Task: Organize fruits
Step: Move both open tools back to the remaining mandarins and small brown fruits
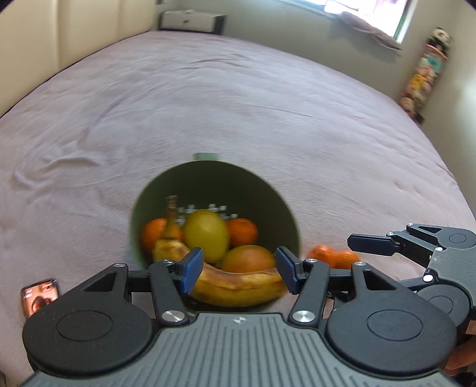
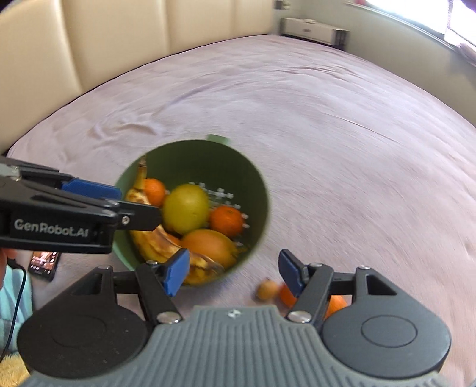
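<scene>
A green colander bowl (image 1: pixel 267 196) stands on the bed and also shows in the right wrist view (image 2: pixel 253 178). It holds a banana (image 1: pixel 238 285), a yellow-green round fruit (image 1: pixel 206 233), a large orange fruit (image 1: pixel 248 259) and two tangerines (image 1: pixel 242 232). My left gripper (image 1: pixel 239 272) is open and empty above the bowl's near rim; it also shows in the right wrist view (image 2: pixel 119 199). My right gripper (image 2: pixel 233 275) is open and empty beside the bowl. Two tangerines (image 1: pixel 333 256) lie on the bed right of the bowl, with a small tan fruit (image 2: pixel 267 290) near them.
The bed has a mauve sheet (image 1: pixel 208 104) and a cream headboard (image 2: pixel 119 44) behind it. A phone (image 1: pixel 40 297) lies at the left of the bowl, with a cable (image 2: pixel 17 294) nearby. A white unit (image 1: pixel 190 20) stands at the far wall.
</scene>
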Action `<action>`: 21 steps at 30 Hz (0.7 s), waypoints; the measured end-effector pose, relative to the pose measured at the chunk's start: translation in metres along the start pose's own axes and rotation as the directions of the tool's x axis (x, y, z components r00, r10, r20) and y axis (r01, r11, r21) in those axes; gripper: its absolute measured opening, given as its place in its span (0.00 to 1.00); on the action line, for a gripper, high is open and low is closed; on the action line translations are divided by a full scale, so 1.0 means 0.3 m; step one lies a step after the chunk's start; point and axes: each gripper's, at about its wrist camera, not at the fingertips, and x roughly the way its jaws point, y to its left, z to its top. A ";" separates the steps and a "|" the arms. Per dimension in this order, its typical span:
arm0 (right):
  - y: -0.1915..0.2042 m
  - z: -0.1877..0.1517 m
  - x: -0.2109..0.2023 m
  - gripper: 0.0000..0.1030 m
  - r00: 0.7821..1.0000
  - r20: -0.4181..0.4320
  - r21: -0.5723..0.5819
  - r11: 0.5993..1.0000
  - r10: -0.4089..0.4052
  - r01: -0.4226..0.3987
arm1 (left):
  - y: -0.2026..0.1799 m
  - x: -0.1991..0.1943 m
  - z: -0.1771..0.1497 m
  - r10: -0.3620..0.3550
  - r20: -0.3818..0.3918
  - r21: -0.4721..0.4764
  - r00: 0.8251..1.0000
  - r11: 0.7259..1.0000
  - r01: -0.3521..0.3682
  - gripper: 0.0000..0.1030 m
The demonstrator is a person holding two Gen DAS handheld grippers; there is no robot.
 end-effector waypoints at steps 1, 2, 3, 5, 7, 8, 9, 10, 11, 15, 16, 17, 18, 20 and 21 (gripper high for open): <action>-0.011 -0.018 -0.013 0.62 1.000 0.006 0.021 1.000 -0.016 0.016 | -0.017 0.001 -0.006 -0.013 0.003 0.017 1.000 1.000 0.013 0.64; -0.024 -0.035 -0.027 0.62 0.999 0.011 0.042 0.999 -0.033 0.033 | -0.033 0.003 -0.012 -0.025 0.006 0.033 1.000 0.999 0.024 0.64; -0.038 -0.056 -0.042 0.64 0.999 0.017 0.064 0.997 -0.050 0.049 | -0.048 0.004 -0.017 -0.034 0.008 0.046 0.999 0.998 0.034 0.64; -0.065 -0.098 -0.069 0.65 0.996 0.027 0.109 0.991 -0.080 0.077 | -0.077 0.007 -0.030 -0.052 0.011 0.067 0.999 0.996 0.051 0.64; -0.088 -0.144 -0.092 0.66 0.994 0.031 0.155 0.982 -0.109 0.103 | -0.106 0.009 -0.045 -0.073 0.013 0.084 0.997 0.994 0.072 0.64; -0.100 -0.168 -0.100 0.66 0.992 0.031 0.177 0.978 -0.122 0.115 | -0.119 0.011 -0.053 -0.084 0.014 0.093 0.996 0.992 0.083 0.64; -0.110 -0.188 -0.103 0.66 0.991 0.030 0.194 0.973 -0.134 0.125 | -0.132 0.013 -0.060 -0.094 0.015 0.102 0.995 0.991 0.092 0.64; -0.117 -0.207 -0.109 0.66 0.989 0.028 0.210 0.968 -0.146 0.137 | -0.144 0.017 -0.068 -0.102 0.016 0.111 0.995 0.989 0.100 0.64; -0.123 -0.228 -0.111 0.66 0.987 0.026 0.225 0.963 -0.159 0.149 | -0.156 0.020 -0.075 -0.109 0.017 0.121 0.994 0.987 0.106 0.64; -0.142 -0.291 -0.121 0.68 0.979 0.024 0.255 0.949 -0.200 0.187 | -0.206 0.033 -0.113 -0.125 0.024 0.173 0.992 0.978 0.119 0.64; -0.148 -0.305 -0.126 0.69 0.979 0.023 0.256 0.947 -0.205 0.192 | -0.218 0.037 -0.122 -0.128 0.027 0.188 0.991 0.975 0.121 0.64; -0.149 -0.317 -0.129 0.69 0.977 0.024 0.255 0.946 -0.211 0.198 | -0.230 0.042 -0.131 -0.131 0.029 0.202 0.991 0.972 0.123 0.64; -0.149 -0.326 -0.128 0.69 0.975 0.023 0.255 0.945 -0.219 0.206 | -0.240 0.047 -0.139 -0.134 0.030 0.215 0.991 0.969 0.125 0.64; -0.153 -0.340 -0.122 0.69 0.969 0.019 0.260 0.937 -0.245 0.232 | -0.258 0.060 -0.159 -0.141 0.034 0.240 0.989 0.962 0.129 0.64; -0.156 -0.348 -0.118 0.69 0.966 0.020 0.265 0.933 -0.259 0.245 | -0.266 0.065 -0.168 -0.142 0.035 0.250 0.989 0.960 0.129 0.64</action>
